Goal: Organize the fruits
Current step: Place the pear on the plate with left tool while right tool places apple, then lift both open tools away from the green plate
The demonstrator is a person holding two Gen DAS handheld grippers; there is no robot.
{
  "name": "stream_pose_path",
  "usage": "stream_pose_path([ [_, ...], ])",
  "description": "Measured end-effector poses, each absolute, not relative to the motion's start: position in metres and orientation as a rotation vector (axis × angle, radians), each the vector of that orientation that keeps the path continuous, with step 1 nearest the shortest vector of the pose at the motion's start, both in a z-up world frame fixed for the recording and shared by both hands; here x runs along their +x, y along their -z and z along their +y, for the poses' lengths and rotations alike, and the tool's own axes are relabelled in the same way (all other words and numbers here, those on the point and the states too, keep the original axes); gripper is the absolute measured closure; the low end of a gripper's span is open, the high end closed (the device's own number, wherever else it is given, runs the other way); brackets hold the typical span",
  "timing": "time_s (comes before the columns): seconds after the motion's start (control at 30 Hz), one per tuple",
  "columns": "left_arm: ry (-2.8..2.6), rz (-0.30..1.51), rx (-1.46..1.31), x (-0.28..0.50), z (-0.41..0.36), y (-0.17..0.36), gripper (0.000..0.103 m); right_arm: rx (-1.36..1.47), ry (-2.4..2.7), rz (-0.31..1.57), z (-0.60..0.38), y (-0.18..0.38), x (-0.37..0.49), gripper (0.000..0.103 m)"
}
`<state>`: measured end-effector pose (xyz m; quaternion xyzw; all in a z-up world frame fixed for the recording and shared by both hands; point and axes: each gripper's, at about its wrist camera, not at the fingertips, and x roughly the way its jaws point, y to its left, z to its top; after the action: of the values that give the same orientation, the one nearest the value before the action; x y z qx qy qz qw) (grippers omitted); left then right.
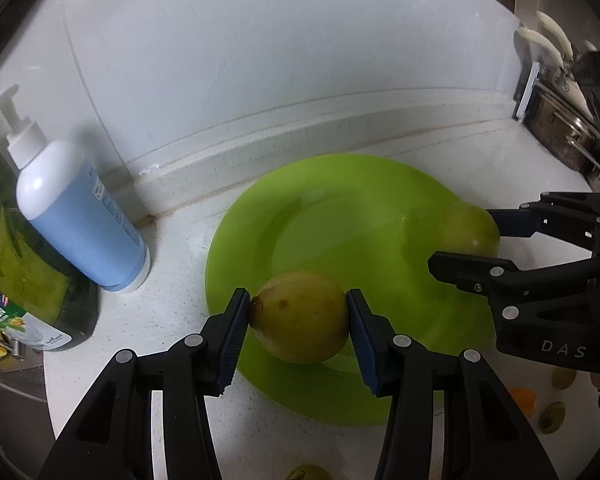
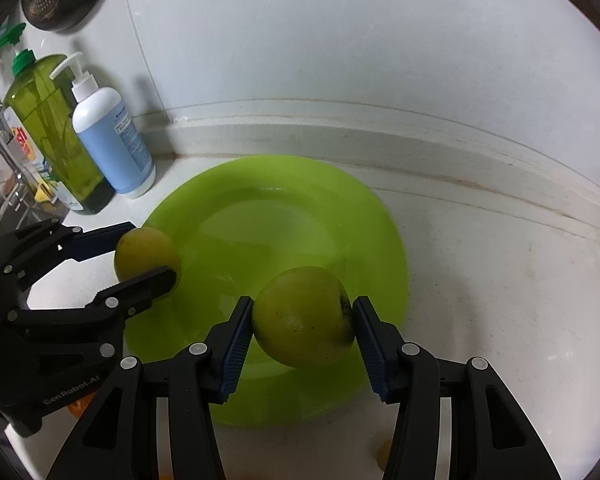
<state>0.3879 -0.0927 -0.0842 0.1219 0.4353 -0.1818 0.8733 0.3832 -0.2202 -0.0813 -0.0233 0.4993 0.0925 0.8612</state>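
Fruit is sitting in both of your tools right now. Your left hand-held gripper (image 1: 298,318) is clenching a yellow-green fruit (image 1: 300,316) between its blue ribbed pads (image 1: 234,338), with one pad pressing on the fruit's stem end and the other on the opposite side. That fruit is hanging over the near rim of the green plate (image 1: 340,216), which is lying just ahead of the fingers on the white tabletop (image 1: 172,280).

Your right hand-held gripper (image 2: 302,318) is grasping a second yellow-green fruit (image 2: 304,316) in the same way, pads touching both flanks, and it is hovering over the near right part of the same plate. Whether either fruit is touching the plate surface, you cannot tell from these views.

Seen from the left tool, the right one is reaching in from the right side with its fruit over the plate's right rim; seen from the right tool, the left one is coming in from the left with its fruit over the left rim. The two fruits are staying apart, with bare plate between them.

Ahead and to the left of your left tool, a white-and-blue pump bottle (image 1: 80,216) is standing upright just beside a green bottle (image 1: 20,248), both near the wall and apart from the plate. Small orange and olive-coloured pieces (image 1: 552,416) are lying on the tabletop near the lower right of the left tool, too blurred to name.
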Motion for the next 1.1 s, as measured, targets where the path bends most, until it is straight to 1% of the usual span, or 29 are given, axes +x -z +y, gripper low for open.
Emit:
stream_pose_path([
  [0.33,0.392,0.911,0.274,0.391,-0.095,0.088,0.054,-0.057,-0.199,1.081,-0.218,0.094,0.387,0.052],
  [0.53,0.387,0.877,0.266,0.385,-0.093,0.077,0.053,-0.065,-0.208,1.079,-0.215,0.096,0.386,0.051],
  [0.6,0.381,0.864,0.255,0.381,-0.09,0.072,0.048,-0.064,-0.204,1.067,-0.213,0.093,0.383,0.051],
  [0.63,0.375,0.85,0.25,0.377,-0.088,0.067,0.048,-0.064,-0.191,1.058,-0.214,0.09,0.38,0.05],
  [0.67,0.371,0.842,0.248,0.373,-0.087,0.063,0.047,-0.062,-0.18,1.046,-0.215,0.086,0.376,0.046],
  [0.7,0.366,0.828,0.246,0.367,-0.086,0.058,0.046,-0.061,-0.175,1.034,-0.216,0.082,0.372,0.044],
  [0.83,0.37,0.794,0.223,0.344,-0.08,0.04,0.04,-0.074,-0.141,0.965,-0.217,0.063,0.347,0.043],
  [0.93,0.372,0.762,0.206,0.322,-0.077,0.026,0.036,-0.071,-0.136,0.916,-0.218,0.047,0.323,0.039],
  [1.0,0.37,0.74,0.194,0.307,-0.075,0.017,0.032,-0.071,-0.133,0.885,-0.218,0.038,0.309,0.039],
  [1.1,0.365,0.718,0.169,0.282,-0.071,0.004,0.031,-0.069,-0.132,0.847,-0.218,0.026,0.285,0.039],
])
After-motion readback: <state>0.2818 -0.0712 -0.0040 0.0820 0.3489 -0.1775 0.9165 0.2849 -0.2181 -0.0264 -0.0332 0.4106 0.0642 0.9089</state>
